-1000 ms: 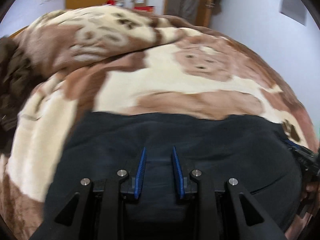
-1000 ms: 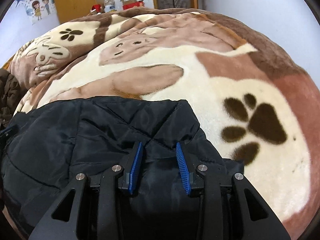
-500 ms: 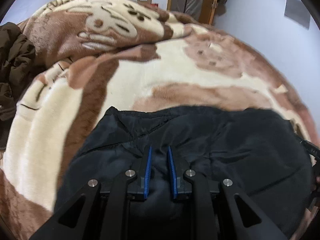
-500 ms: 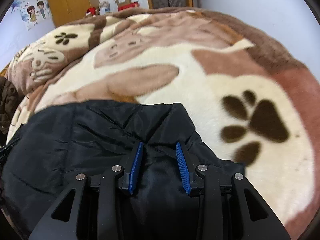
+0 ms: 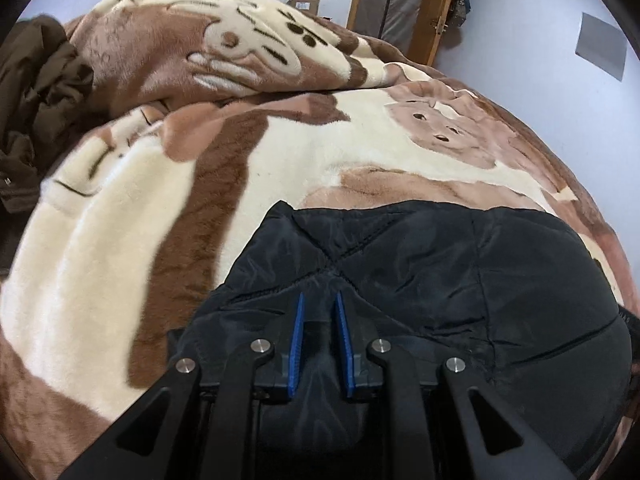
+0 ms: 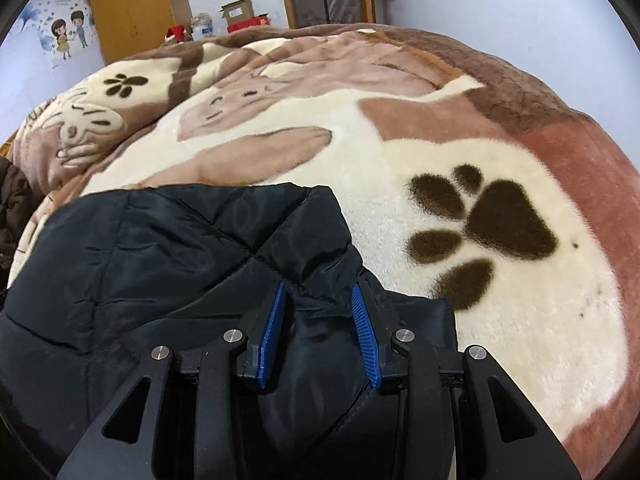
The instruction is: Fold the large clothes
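A black quilted jacket (image 5: 440,280) lies on a plush brown and cream blanket (image 5: 120,240) that covers a bed. My left gripper (image 5: 319,296) is shut on a raised fold of the jacket near its left corner, and the fabric bunches up between the blue pads. In the right wrist view the same jacket (image 6: 160,248) fills the lower left. There my right gripper (image 6: 319,286) is shut on a thick fold near the jacket's right corner. Both grippers point down at the bed, and the jacket under them is hidden.
A crumpled dark brown garment (image 5: 36,80) lies at the bed's left edge. The blanket (image 6: 400,160) with a paw print (image 6: 492,220) spreads to the right. Beyond the bed stand a wooden wardrobe (image 6: 136,12), cardboard boxes (image 6: 240,12) and a door frame (image 5: 424,12).
My left jaws have narrowed onto the jacket's fold. The left gripper has moved and sunk, so the jacket's left corner now shows. The right gripper has barely shifted.
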`<state>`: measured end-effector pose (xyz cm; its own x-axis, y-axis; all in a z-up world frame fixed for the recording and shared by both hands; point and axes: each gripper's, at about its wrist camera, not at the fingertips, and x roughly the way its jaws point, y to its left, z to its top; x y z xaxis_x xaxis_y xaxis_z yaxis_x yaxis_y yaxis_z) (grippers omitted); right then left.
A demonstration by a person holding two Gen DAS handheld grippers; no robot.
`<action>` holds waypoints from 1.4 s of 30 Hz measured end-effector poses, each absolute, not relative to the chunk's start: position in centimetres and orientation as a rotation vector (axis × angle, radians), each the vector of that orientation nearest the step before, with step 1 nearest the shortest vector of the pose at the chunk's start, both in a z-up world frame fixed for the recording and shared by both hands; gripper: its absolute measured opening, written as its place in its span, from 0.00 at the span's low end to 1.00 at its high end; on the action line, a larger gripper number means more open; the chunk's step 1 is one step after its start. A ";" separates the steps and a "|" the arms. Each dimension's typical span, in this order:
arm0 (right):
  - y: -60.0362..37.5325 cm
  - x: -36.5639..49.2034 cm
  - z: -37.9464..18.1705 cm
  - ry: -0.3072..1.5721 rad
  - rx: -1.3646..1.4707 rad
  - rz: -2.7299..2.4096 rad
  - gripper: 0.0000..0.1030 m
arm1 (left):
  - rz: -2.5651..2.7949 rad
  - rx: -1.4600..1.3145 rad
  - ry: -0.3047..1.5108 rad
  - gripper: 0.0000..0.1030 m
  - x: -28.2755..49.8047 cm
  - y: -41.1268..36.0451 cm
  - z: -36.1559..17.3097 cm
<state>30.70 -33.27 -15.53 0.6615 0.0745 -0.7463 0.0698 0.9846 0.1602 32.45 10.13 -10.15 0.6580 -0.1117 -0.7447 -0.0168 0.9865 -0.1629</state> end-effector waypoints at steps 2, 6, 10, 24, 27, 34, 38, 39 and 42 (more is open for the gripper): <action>-33.1 30.8 -15.7 0.855 0.171 -0.004 0.34 | -0.052 -0.162 0.858 0.18 32.8 10.0 -10.5; -33.0 30.6 -14.5 0.881 0.149 -0.019 0.34 | -0.042 -0.151 0.879 0.18 32.8 9.9 -9.8; -32.5 28.7 -10.4 0.804 0.153 -0.015 0.34 | -0.041 -0.172 0.858 0.18 31.8 10.2 -6.8; -24.8 30.4 -13.6 0.852 0.124 0.194 0.34 | -0.209 -0.153 0.891 0.18 33.1 1.8 -8.7; -24.6 30.9 -14.0 0.860 0.106 0.178 0.34 | -0.198 -0.126 0.898 0.18 33.6 1.3 -9.1; -25.6 27.2 -9.5 0.807 0.055 0.150 0.34 | -0.192 -0.119 0.858 0.18 30.9 3.0 -5.6; -28.3 22.8 -7.8 0.744 0.041 0.104 0.34 | -0.128 -0.109 0.794 0.18 27.3 6.9 -3.8; -29.1 22.3 -8.4 0.757 0.037 0.083 0.34 | -0.099 -0.104 0.796 0.18 26.8 7.8 -4.1; -31.4 22.6 -11.6 0.840 0.073 0.046 0.34 | -0.036 -0.142 0.860 0.18 26.6 10.6 -6.6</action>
<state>22.58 -31.40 -11.64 0.6670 0.0697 -0.7418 -0.0118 0.9965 0.0830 26.59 10.62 -6.65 0.6526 -0.0888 -0.7525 -0.0255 0.9900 -0.1390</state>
